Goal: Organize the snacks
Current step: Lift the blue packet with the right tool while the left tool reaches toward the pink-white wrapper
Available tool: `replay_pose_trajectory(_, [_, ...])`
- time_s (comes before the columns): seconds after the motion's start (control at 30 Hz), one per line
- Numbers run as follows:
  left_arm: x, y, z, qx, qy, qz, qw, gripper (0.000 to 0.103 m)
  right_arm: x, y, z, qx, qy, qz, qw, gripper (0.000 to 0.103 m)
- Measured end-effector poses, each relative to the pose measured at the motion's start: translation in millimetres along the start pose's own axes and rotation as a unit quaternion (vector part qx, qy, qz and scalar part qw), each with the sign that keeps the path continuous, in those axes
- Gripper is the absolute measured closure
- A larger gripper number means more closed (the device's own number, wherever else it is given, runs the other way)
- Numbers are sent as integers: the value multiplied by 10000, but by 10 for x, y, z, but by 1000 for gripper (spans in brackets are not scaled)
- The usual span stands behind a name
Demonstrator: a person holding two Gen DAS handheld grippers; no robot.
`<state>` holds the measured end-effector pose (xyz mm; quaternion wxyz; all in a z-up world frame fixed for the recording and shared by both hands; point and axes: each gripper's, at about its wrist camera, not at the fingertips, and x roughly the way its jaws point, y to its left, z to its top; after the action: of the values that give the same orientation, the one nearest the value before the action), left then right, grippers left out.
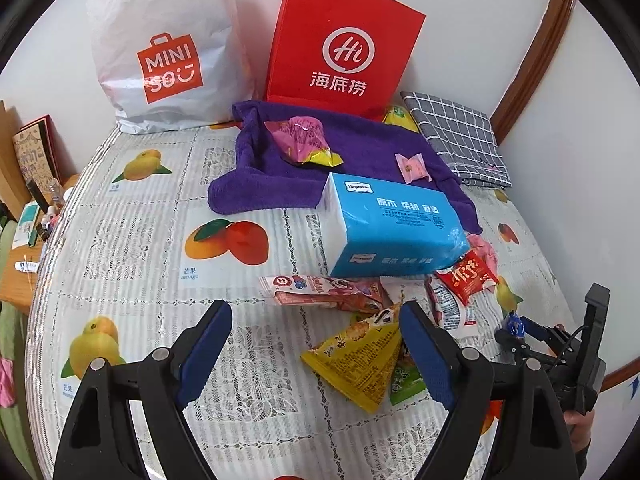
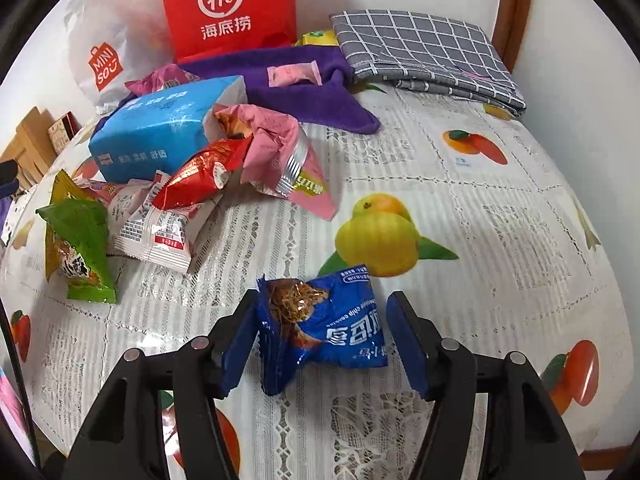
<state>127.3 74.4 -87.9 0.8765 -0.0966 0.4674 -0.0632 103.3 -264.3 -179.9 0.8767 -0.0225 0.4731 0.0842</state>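
Snack packets lie scattered on a fruit-print tablecloth (image 1: 132, 248). In the right wrist view a blue cookie packet (image 2: 324, 328) lies between the open fingers of my right gripper (image 2: 320, 340); the jaws stand wide apart, and the left pad is at the packet's edge. My left gripper (image 1: 316, 344) is open and empty, with a yellow triangular packet (image 1: 360, 364) and a green one (image 1: 406, 384) by its right finger. A red packet (image 2: 200, 176), a white packet (image 2: 160, 228) and pink packets (image 2: 280, 148) lie beside a blue tissue pack (image 1: 392, 228).
A purple towel (image 1: 288, 164) holds a pink packet (image 1: 300, 140) and a small pink sweet (image 1: 414, 168). A red paper bag (image 1: 340, 44) and a white plastic bag (image 1: 160, 52) stand at the back wall. A folded grey checked cloth (image 2: 424, 52) lies at the back right.
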Motion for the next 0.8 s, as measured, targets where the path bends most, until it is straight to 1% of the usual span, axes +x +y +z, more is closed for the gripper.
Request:
replay_pose_trajectory(0.07, [24,22,7,-56,11,-4,10000,19,-8,-14,-11,0,-90,6,10000,47])
replay_pose_trajectory(0.2, [62,43,18,-86,24,17,10000,19,-35,-43,-34,-64,-194,69,9998,57])
replay_pose_trajectory(0.33, [92,77,36,-141,1,-33,9999,19,-81,-108,-15,71,-230,388,9990,59])
replay_pose_trajectory(0.4, [128,75,36,-111,28,7,9999,19,-111,-110,17,108,-286,486,9984,59])
replay_pose_trajectory(0.53, [226,92,31,-100,91,90,9999,19,-189,-82,80,94,-429,562,9975,59])
replay_pose_trajectory(0.63, [337,127,37,-202,238,110,9995,19,-231,-67,114,53,-515,577,9970,59])
replay_pose_trajectory(0.7, [425,125,40,-257,354,28,9990,19,-232,-73,122,50,-508,574,9970,59])
replay_pose_trajectory(0.8, [550,123,41,-326,468,0,9984,19,-213,-104,130,108,-493,606,9969,59])
